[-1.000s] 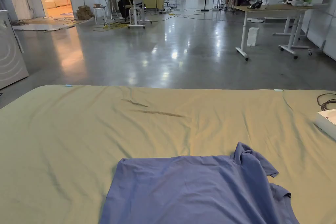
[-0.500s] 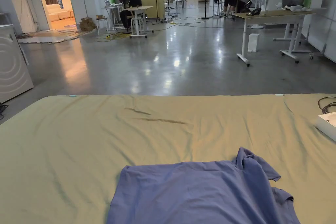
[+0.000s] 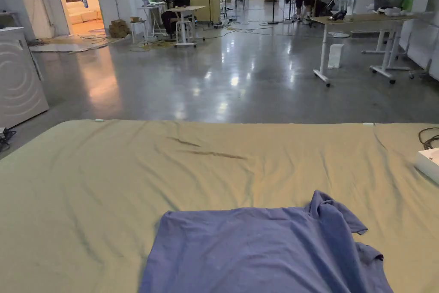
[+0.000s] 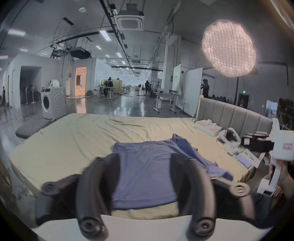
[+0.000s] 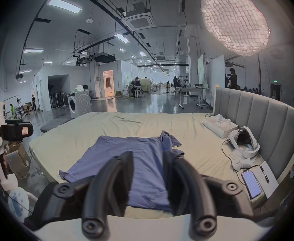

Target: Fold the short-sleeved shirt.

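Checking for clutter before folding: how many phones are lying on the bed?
1. The phone lies screen-up near the bed's near right corner, beside the headset; others may be hidden.

One blue shirt (image 3: 266, 251) on one bed (image 3: 107, 186); two grippers, left (image 4: 144, 157) and right (image 5: 148, 155); one headset (image 5: 243, 144), one phone (image 5: 251, 184), one washing machine (image 5: 79, 103).

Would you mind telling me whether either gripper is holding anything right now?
Nothing is held: both the left gripper and right gripper are open above the shirt.
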The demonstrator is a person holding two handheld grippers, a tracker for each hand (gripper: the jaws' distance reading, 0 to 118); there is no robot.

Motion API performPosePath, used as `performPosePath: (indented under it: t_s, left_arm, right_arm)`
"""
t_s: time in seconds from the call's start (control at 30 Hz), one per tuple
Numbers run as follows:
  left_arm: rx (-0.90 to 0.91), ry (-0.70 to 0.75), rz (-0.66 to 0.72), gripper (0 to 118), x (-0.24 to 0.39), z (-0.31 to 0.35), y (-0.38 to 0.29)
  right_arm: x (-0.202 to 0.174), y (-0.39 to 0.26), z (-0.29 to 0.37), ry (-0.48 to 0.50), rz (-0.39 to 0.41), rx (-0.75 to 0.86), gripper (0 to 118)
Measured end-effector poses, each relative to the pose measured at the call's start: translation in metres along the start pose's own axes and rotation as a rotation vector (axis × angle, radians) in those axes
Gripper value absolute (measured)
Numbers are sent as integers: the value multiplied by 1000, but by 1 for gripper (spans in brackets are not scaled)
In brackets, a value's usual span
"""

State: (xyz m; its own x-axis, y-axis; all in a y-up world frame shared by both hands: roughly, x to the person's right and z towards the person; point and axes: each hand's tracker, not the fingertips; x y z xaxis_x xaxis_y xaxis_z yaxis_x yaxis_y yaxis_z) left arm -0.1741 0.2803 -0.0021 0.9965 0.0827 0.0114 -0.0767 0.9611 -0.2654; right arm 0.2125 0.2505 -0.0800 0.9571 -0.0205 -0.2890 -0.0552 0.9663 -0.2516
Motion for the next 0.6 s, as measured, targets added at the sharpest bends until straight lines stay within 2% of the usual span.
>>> performPosePath:
  t_s: [0.03,0.07,0.13,0.2,0.27,0.37,0.43,0.6]
  left_arm:
    - [-13,10,-18,15,0,2,1]
    - [-16,35,-30,1,2,3,1]
    - [-17,39,-41,1,5,5,-2]
    - [-45,22,-50,1,4,5,-1]
    - [-58,49,-63,1,8,4,-2]
    - [-75,49,-62,1,4,2,-4]
    - [-80,46,-51,1,-2,2,-4]
    - [-75,51,-6,1,-13,1,-3]
  right_arm:
    - [1,0,0,6,-6,-6,15]
    - [1,-1,1,12,-13,-12,0]
    - [2,-3,2,22,-29,-19,0]
    - [4,-5,3,82,-51,-52,0]
    - [0,-7,5,41,-22,-36,0]
    - [-2,-6,5,34,20,-49,0]
    - [-2,-5,5,47,18,-50,0]
    - [4,-7,2,64,-52,-51,0]
